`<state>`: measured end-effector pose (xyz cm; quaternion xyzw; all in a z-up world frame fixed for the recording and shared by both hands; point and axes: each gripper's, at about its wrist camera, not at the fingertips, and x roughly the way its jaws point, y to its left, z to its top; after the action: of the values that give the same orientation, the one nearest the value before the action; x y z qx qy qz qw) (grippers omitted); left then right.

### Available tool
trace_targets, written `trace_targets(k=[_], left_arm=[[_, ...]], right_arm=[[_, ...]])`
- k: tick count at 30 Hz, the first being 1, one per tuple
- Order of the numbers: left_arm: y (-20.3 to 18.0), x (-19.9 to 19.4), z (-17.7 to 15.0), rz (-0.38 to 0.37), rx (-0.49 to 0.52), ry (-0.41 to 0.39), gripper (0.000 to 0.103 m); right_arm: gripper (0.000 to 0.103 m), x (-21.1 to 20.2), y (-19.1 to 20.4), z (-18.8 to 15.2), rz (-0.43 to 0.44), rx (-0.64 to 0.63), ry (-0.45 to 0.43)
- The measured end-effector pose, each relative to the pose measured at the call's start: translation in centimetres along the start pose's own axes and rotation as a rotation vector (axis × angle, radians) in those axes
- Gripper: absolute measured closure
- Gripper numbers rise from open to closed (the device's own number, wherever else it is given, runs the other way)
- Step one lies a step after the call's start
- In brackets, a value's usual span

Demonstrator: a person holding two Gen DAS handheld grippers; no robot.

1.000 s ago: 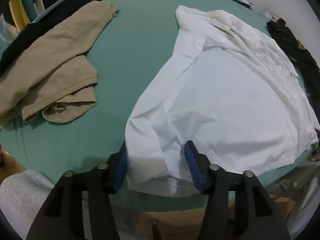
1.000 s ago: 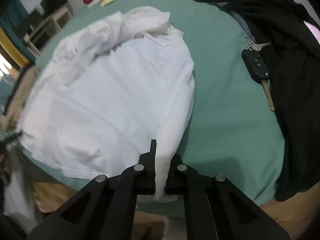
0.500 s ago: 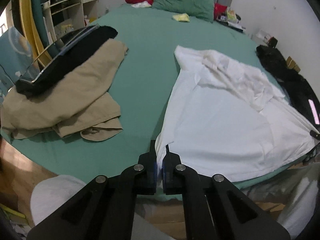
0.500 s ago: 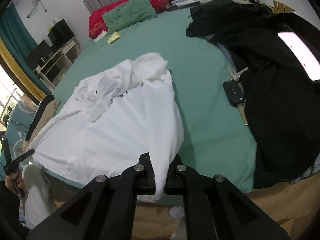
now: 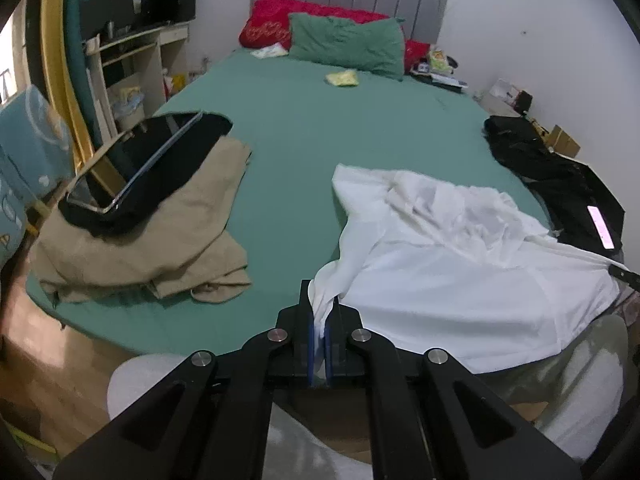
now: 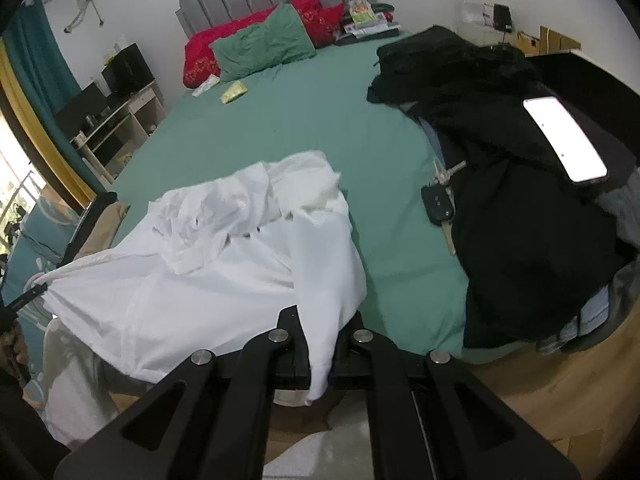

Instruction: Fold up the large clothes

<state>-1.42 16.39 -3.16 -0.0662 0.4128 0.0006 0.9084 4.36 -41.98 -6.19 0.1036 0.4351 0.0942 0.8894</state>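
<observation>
A large white shirt (image 5: 460, 268) lies on the near part of a green bed, its far end bunched and wrinkled. My left gripper (image 5: 319, 320) is shut on the shirt's near left corner and holds it lifted off the bed. My right gripper (image 6: 320, 340) is shut on the shirt's (image 6: 224, 280) near right corner, with cloth hanging down between the jaws. The near hem is stretched between the two grippers past the bed's foot edge. The right gripper's tip shows at the right edge of the left wrist view (image 5: 624, 276).
Tan trousers (image 5: 152, 236) with a black garment and a tablet (image 5: 132, 168) lie on the bed's left. A black garment (image 6: 520, 184) with a lit phone (image 6: 564, 136) and car keys (image 6: 440, 204) lies on the right. Pillows (image 5: 344, 44) are at the headboard. Wooden floor lies below.
My left gripper closed on the shirt's near left corner. Both grippers rose and pulled back, lifting the near hem and drawing the shirt toward the foot of the bed.
</observation>
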Motion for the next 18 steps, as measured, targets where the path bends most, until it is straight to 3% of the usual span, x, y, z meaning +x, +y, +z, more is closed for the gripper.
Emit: trace_targets(k=[8,13,18], left_arm=[[-0.8,1.9,3.6,0.006,0.012,-0.071,0.099],[-0.9,4.9,7.0,0.019,-0.01,-0.125,0.099],[-1.3,9.0,9.6,0.018,-0.031,-0.148,0.099]], right_arm=[[0.099,2.1,-0.4,4.3,-0.013,-0.021,-0.031],[0.099,4.9,-1.2,7.7,-0.028,-0.017,-0.045],[0.099,9.3,-3.0,11.4,0.014,0.046,-0.041]])
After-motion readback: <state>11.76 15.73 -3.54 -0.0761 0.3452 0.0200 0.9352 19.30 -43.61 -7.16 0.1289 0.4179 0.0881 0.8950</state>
